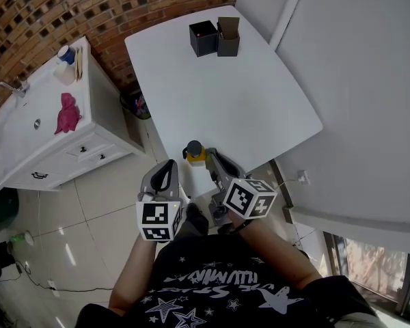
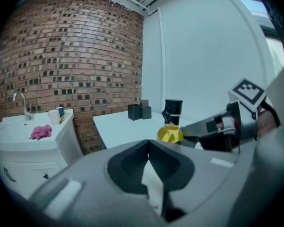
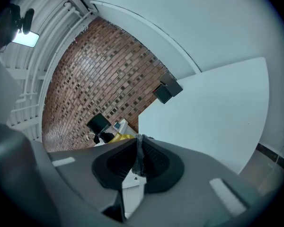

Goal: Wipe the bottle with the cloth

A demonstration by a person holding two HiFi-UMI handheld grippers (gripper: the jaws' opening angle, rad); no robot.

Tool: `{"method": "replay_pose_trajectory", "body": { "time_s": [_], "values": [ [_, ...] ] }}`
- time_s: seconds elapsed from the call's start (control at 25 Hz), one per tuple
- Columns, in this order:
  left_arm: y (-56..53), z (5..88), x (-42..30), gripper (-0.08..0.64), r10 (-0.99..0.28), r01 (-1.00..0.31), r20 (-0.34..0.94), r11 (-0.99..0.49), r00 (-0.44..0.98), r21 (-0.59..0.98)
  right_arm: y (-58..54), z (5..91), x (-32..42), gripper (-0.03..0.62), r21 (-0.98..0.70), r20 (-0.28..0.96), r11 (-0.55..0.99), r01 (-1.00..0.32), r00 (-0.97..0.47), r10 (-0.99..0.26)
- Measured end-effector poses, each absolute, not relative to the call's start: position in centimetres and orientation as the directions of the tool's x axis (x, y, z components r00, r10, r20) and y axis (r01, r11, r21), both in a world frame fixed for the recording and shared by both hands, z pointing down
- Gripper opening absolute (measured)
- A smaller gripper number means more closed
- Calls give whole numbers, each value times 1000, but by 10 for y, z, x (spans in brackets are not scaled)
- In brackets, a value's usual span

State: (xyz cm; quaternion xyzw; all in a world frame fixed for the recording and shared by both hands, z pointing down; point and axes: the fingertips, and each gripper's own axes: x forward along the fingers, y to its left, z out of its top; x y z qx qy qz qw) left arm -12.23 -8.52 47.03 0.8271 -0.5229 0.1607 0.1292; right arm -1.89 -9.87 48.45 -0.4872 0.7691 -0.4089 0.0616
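- White desk stands against a brick wall; two dark boxes sit side by side at its far end.
- Bottle, with yellow contents and a dark cap, stands upright at the near edge of the desk, between the two gripper tips in the head view.
- Left gripper: jaws together, nothing between them. Its tip is just beside the bottle on the left; contact cannot be confirmed.
- Right gripper: jaws together. A thin grey strip shows in the seam, and whether it is pad or fabric cannot be told. The tip lies close against the bottle's right side.
- Left gripper view shows the bottle ahead and slightly right, with the right gripper reaching in from the right at shoulder height of the bottle.
- Pink cloth lies crumpled on the white sink cabinet, well apart from the desk and both grippers.
- Tap and small containers stand at the cabinet's far side.
- Person stands on a tiled floor at the near corner of the desk.
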Motion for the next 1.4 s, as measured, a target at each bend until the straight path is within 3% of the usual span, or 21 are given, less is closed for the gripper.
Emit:
{"method": "replay_pose_trajectory", "body": {
  "time_s": [0.84,0.88,0.96,1.08,1.2,1.4],
  "values": [
    [-73,491,-107,5,-712,-812,415,-568,566,133,-106,547,-10,35,-542,467,130,-830,-426,-775],
    [-71,493,-106,25,-706,-806,415,-578,574,131,-107,544,-6,35,-537,462,128,-834,-417,-783],
    [-69,497,-102,168,-712,-808,418,-581,565,103,-107,537,1,35,-541,447,126,-831,-412,-794],
    [-68,499,-92,299,-754,-847,425,-527,501,62,-105,529,13,35,-546,435,136,-827,-419,-797],
    [-73,497,-77,359,-808,-900,421,-433,411,47,-106,519,20,35,-541,420,168,-824,-439,-794],
    [-92,502,-60,364,-869,-962,420,-271,260,36,-109,503,25,35,-506,389,276,-817,-502,-772]
  ]
}}
